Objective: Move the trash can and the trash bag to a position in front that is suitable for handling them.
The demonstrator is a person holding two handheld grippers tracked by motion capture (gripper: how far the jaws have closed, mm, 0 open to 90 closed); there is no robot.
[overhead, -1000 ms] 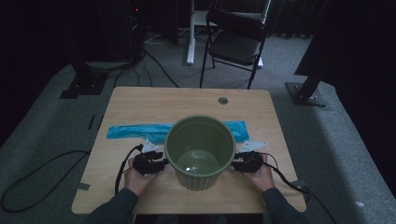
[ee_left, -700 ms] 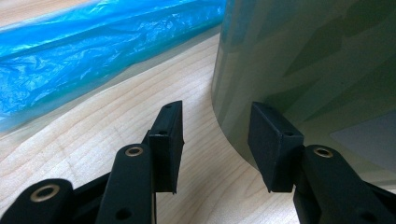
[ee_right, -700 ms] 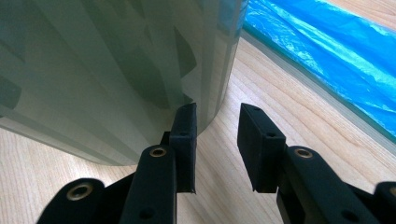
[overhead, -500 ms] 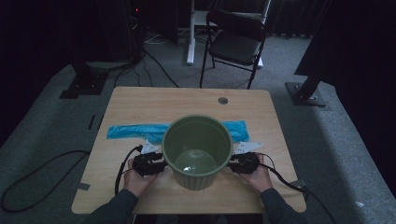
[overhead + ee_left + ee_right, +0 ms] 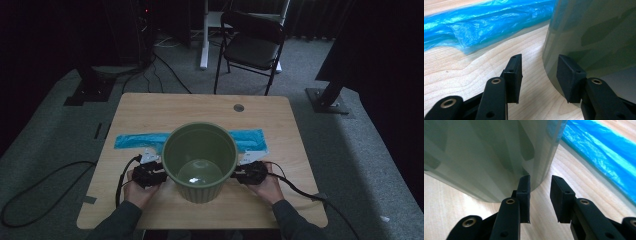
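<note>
Between the earlier high views and this one the green bin has shifted a little toward the table's left, with both hands moving along beside it, and the right gripper's jaws have just been closing with nothing between them. Largest in sight, the wooden table carries everything. On it the bin stands upright near the front edge, about midway across, its open mouth facing up. Behind the bin a long strip of blue plastic film lies flat across the table from side to side, partly hidden by the bin's rim. At the bin's left side, the left gripper rests low in the person's left hand; in the left gripper view its jaws stand apart with bare table between them, one pad against the bin's curved wall. At the bin's right side, the right gripper view shows the jaws apart over bare wood, one pad just beside the bin's wall, gripping nothing.
</note>
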